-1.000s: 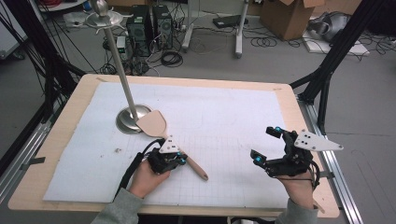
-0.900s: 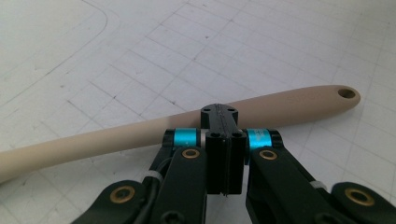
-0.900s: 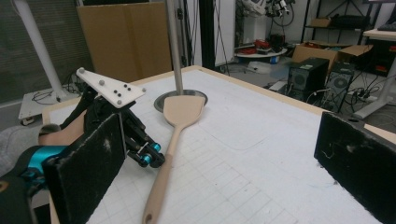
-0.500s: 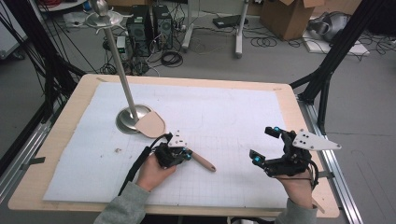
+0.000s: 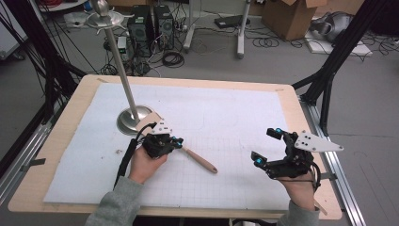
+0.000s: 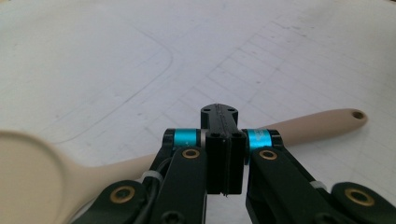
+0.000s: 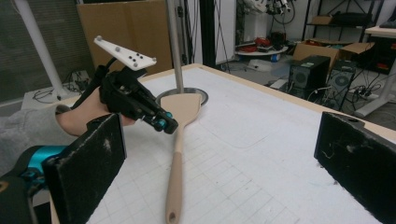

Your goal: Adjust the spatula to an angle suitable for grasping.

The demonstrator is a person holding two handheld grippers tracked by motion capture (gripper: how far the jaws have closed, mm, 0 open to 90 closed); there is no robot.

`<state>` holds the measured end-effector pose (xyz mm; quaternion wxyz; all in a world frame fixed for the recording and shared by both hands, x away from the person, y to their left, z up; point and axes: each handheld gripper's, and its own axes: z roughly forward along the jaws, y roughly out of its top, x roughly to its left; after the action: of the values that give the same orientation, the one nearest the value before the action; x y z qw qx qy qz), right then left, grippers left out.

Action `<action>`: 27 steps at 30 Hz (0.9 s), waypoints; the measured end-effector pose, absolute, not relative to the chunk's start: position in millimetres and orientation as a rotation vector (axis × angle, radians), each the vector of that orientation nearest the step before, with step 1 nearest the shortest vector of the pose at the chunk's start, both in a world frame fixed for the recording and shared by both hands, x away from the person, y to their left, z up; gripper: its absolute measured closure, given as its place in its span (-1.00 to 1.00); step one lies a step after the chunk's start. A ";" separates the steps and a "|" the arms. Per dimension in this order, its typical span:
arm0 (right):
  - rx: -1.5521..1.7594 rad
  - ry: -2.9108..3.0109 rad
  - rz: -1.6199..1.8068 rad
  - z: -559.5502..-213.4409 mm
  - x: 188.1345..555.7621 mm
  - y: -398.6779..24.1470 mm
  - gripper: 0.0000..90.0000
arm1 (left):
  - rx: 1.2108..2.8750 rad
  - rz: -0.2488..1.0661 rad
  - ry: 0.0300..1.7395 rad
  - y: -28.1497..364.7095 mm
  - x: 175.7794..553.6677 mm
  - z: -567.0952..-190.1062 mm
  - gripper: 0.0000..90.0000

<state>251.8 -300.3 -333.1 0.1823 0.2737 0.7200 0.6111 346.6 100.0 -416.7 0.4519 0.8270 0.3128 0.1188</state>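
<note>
Standing at the far left of the table (image 5: 61, 141), a metal pole (image 5: 120, 70) rises from a round base (image 5: 126, 120) that sits on the white gridded mat (image 5: 226, 117); the mat covers nearly all of the pale wooden top, leaving a bare rim around it. Just right of the base, the left gripper (image 5: 175, 141) has its jaws closed on the neck of a beige spatula (image 5: 200, 161), whose blade lies against the base and whose handle runs out right and toward the person across the grid lines. The left gripper view shows the jaws pressed flat together over the spatula (image 6: 308, 123), the blade blurred at lower left and the handle's hanging hole at its far end. Farther right the mat is bare, printed with a faint curved outline. Near the right edge, the right gripper (image 5: 268, 147) hangs above the mat with its jaws spread wide and nothing between them; its own view looks back at the spatula (image 7: 180, 140) and the left gripper (image 7: 161, 122). Beyond the table lie a grey floor, black frame legs, computer towers, tangled cables and cardboard boxes.
</note>
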 end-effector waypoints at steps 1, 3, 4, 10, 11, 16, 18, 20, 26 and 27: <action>0.769 2.034 1.727 -333.2 252.0 -300.1 -0.97 | 2.038 0.290 0.788 102.1 349.4 -418.1 0.99; 0.772 2.038 1.725 -333.1 252.0 -299.7 -0.97 | 2.025 0.295 0.808 104.4 352.9 -419.5 0.99; 0.771 2.040 1.723 -333.2 252.0 -299.4 -0.97 | 2.024 0.299 0.814 104.8 354.2 -419.9 0.99; 0.773 2.043 1.726 -333.2 251.8 -298.6 -0.97 | 2.071 0.341 0.815 100.1 359.7 -415.1 0.99; 0.770 2.040 1.725 -333.1 252.0 -298.7 -0.97 | 2.075 0.343 0.820 99.8 361.5 -414.0 0.99; 0.763 2.042 1.729 -333.1 252.1 -298.0 -0.97 | 2.078 0.320 0.855 104.3 372.9 -421.2 0.99; 0.764 2.048 1.723 -333.3 252.4 -297.6 -0.97 | 2.076 0.320 0.879 105.8 376.3 -424.2 0.99; 0.762 2.049 1.726 -333.4 252.7 -296.8 -0.97 | 2.093 0.329 0.887 105.9 380.1 -425.4 0.99; 0.765 2.056 1.725 -333.8 253.1 -295.6 -0.97 | 2.130 0.319 0.902 104.6 387.6 -429.0 0.99; 0.761 2.055 1.725 -333.8 253.2 -295.6 -0.97 | 2.139 0.315 0.906 104.0 388.3 -430.8 0.99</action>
<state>253.2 -295.6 -333.8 0.1753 0.2688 0.7255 0.6089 388.3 104.0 -430.8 0.3884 0.8408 0.3560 0.1239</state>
